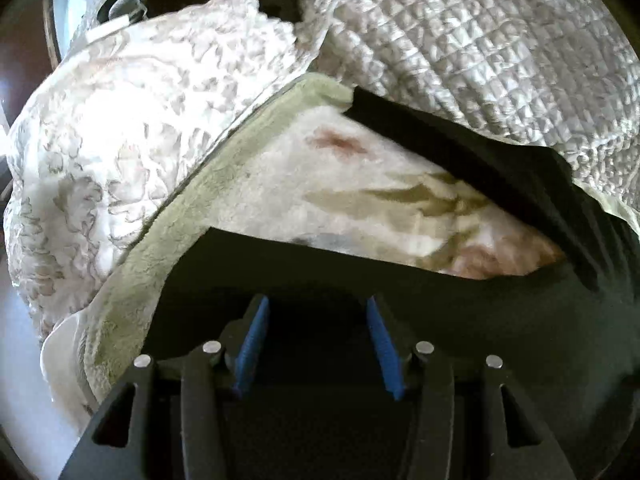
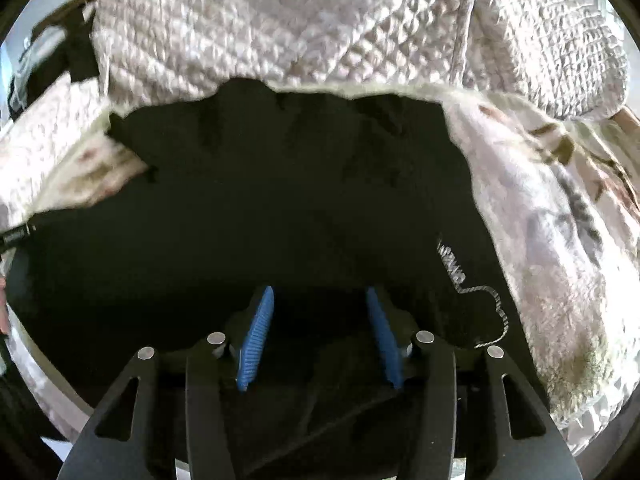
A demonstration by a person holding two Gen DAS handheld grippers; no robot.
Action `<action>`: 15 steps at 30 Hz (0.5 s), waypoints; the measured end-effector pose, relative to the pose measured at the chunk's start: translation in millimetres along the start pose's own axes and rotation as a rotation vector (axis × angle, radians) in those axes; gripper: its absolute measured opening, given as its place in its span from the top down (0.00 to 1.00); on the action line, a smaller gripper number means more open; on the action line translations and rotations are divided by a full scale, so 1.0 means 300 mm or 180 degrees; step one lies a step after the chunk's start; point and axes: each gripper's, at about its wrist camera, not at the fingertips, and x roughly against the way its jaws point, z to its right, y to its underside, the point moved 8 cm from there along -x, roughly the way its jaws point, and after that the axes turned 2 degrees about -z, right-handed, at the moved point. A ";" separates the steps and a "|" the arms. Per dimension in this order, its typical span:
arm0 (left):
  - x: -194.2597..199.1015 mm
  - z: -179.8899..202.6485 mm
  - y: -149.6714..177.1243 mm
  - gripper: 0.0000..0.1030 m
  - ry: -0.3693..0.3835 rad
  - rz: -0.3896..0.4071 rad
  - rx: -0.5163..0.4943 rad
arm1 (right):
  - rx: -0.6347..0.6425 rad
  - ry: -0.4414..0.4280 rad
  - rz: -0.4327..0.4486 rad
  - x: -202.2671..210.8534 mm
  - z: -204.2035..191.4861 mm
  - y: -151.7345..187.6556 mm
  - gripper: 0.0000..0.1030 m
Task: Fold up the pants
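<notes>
Black pants (image 1: 460, 304) lie spread on a floral fleece blanket (image 1: 360, 200) on a bed. In the left wrist view one dark leg (image 1: 480, 160) runs up to the right. My left gripper (image 1: 316, 304) is open, its blue pads (image 1: 256, 336) just above the black cloth, nothing between them. In the right wrist view the pants (image 2: 280, 200) fill the middle, with a white drawstring (image 2: 488, 300) at the right. My right gripper (image 2: 320, 300) is open over the black cloth, pads (image 2: 258, 332) apart and empty.
A quilted cream bedspread (image 1: 480, 40) lies bunched behind the pants; it also shows in the right wrist view (image 2: 320, 20). A white embossed pillow or cover (image 1: 100, 140) lies at the left. The fleece blanket's edge (image 2: 560, 240) shows at the right.
</notes>
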 end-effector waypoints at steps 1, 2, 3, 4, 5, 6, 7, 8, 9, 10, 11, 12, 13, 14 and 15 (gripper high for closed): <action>0.012 0.025 0.005 0.48 0.0088 -0.0004 -0.0023 | -0.0022 -0.0032 0.0036 0.009 -0.001 -0.006 0.52; 0.025 0.045 0.008 0.48 0.0149 0.0002 -0.0045 | -0.0047 -0.0056 0.0064 0.015 -0.001 -0.010 0.52; 0.046 0.075 0.017 0.48 0.0195 0.0024 -0.0089 | -0.0068 -0.0060 0.0076 0.017 0.000 -0.012 0.52; 0.064 0.102 0.027 0.48 0.0241 0.0038 -0.0137 | -0.0081 -0.0067 0.0083 0.019 -0.002 -0.009 0.52; 0.083 0.134 0.039 0.48 0.0305 0.0048 -0.0194 | -0.0088 -0.0079 0.0072 0.018 -0.005 -0.005 0.52; 0.100 0.162 0.052 0.48 0.0360 0.0049 -0.0226 | -0.0088 -0.0092 0.0045 0.014 -0.009 0.003 0.52; 0.106 0.181 0.061 0.48 0.0405 0.0045 -0.0251 | -0.0080 -0.0095 0.0021 0.009 -0.011 0.009 0.52; 0.119 0.204 0.077 0.48 0.0455 0.0035 -0.0296 | -0.0076 -0.0089 -0.0001 0.006 -0.012 0.015 0.52; 0.127 0.221 0.091 0.48 0.0476 0.0030 -0.0334 | -0.0070 -0.0097 -0.0014 0.007 -0.015 0.022 0.52; 0.134 0.237 0.104 0.48 0.0490 0.0022 -0.0371 | -0.0065 -0.0121 -0.0023 0.009 -0.020 0.029 0.52; 0.136 0.251 0.118 0.48 0.0514 0.0005 -0.0408 | -0.0064 -0.0143 -0.0043 0.008 -0.024 0.037 0.52; 0.134 0.263 0.129 0.47 0.0533 -0.0010 -0.0441 | -0.0056 -0.0168 -0.0098 -0.001 -0.028 0.046 0.52; 0.128 0.274 0.141 0.46 0.0543 -0.0031 -0.0477 | -0.0028 -0.0187 -0.0200 -0.019 -0.031 0.058 0.51; 0.114 0.286 0.155 0.45 0.0540 -0.0074 -0.0521 | 0.0029 -0.0164 -0.0294 -0.036 -0.037 0.073 0.50; 0.101 0.292 0.168 0.45 0.0515 -0.0115 -0.0556 | 0.0109 -0.0107 -0.0248 -0.031 -0.044 0.073 0.50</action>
